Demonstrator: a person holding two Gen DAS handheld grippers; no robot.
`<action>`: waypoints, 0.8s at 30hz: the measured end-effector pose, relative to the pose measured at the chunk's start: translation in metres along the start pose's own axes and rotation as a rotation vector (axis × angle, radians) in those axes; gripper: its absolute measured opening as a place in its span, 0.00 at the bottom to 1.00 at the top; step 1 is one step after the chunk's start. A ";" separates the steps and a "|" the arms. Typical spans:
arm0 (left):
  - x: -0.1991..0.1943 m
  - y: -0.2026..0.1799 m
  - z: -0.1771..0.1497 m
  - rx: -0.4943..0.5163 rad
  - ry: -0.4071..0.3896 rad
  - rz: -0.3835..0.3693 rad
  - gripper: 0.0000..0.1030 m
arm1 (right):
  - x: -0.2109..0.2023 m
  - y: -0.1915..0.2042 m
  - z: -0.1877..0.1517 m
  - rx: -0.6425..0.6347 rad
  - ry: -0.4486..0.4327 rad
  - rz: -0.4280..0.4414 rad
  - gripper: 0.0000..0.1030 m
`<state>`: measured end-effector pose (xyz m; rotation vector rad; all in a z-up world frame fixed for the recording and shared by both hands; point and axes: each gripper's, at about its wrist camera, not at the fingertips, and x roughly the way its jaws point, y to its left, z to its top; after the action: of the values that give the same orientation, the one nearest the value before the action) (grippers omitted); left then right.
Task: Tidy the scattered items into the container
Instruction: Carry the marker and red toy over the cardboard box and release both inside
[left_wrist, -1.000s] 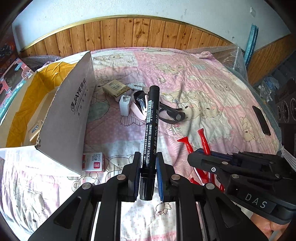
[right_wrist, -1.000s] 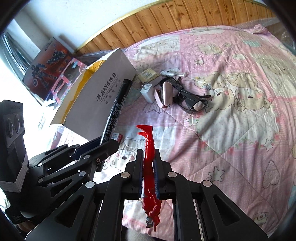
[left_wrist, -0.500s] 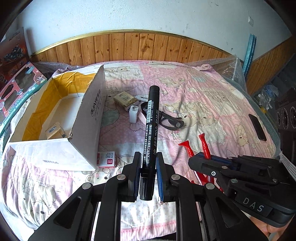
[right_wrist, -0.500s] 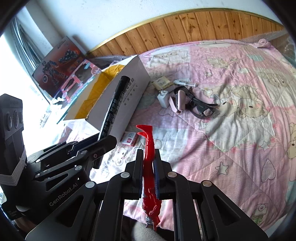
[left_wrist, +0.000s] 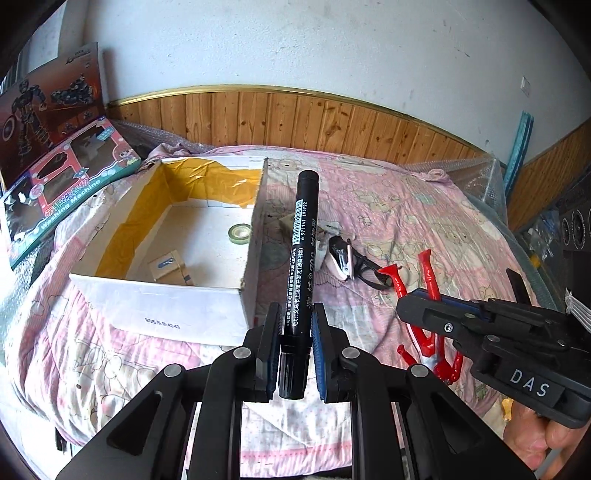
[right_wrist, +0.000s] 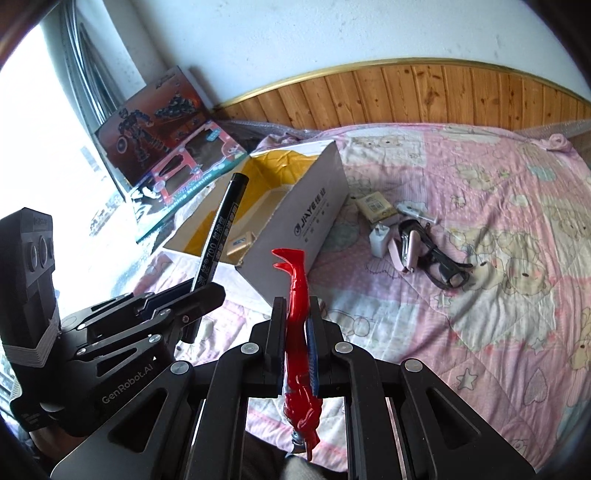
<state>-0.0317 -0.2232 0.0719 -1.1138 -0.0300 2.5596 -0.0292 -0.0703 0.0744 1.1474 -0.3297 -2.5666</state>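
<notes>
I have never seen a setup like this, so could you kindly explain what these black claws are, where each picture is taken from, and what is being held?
A person holds two hand-operated grippers, each with a camera looking along its fingers. The left gripper clamps a black marker; the right gripper clamps red pliers. On the pink quilt stands an open cardboard box, containing a tape roll and a small carton. Outside it lie safety glasses, a white charger and a stapler.

I see a glossy red plastic figure (right_wrist: 297, 295), matt cardboard box (left_wrist: 236, 317), and soft quilted cloth bedspread (right_wrist: 480, 325).
</notes>
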 end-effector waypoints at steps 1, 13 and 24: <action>-0.002 0.006 0.002 -0.012 -0.004 0.001 0.16 | 0.001 0.004 0.002 -0.010 0.000 0.002 0.10; -0.003 0.062 0.026 -0.102 -0.030 0.033 0.16 | 0.029 0.050 0.035 -0.109 0.020 0.025 0.10; 0.023 0.097 0.061 -0.151 -0.011 0.040 0.16 | 0.060 0.076 0.085 -0.167 0.027 0.042 0.10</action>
<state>-0.1199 -0.2996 0.0826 -1.1648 -0.2094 2.6362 -0.1171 -0.1564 0.1141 1.1016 -0.1283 -2.4864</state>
